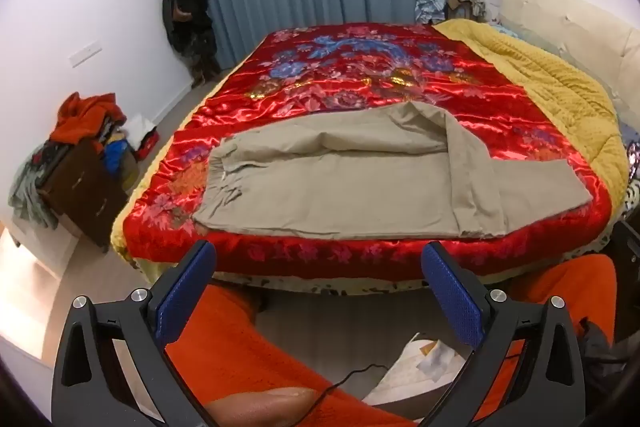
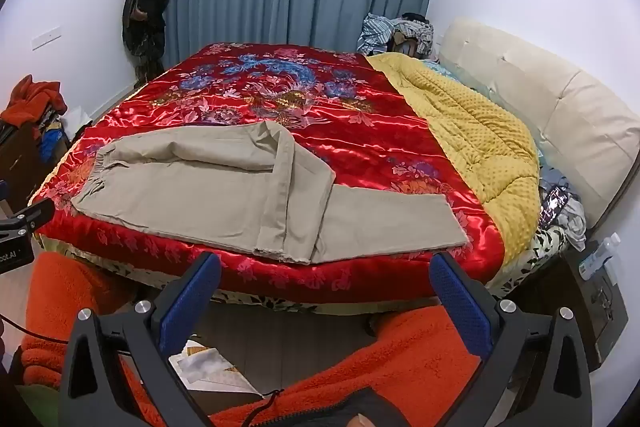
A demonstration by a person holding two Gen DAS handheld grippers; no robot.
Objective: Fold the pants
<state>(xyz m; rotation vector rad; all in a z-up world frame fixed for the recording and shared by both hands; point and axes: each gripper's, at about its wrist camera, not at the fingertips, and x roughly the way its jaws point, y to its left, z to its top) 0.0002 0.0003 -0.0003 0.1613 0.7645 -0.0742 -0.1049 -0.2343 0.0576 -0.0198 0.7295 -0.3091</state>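
Left wrist view: khaki pants [image 1: 360,187] lie flat on the red floral satin quilt [image 1: 360,75], near the bed's front edge, waistband to the left. One leg is folded back across the other so its hem [image 1: 480,231] points toward the front edge; the other leg runs out to the right. Left gripper [image 1: 318,291] hangs off the bed edge, fingers spread wide, nothing between the blue pads [image 1: 184,299]. Right wrist view: right gripper [image 2: 325,299] likewise spread and empty, held short of the bed, clear of the pants [image 2: 224,187]. Yellow blanket [image 2: 472,131] is bunched along the quilt's right side by the cream headboard [image 2: 540,107]. Containers: dark brown drawer unit [image 1: 84,195] at left, topped with heaped clothes [image 1: 88,115]; drawer contents cannot be seen.
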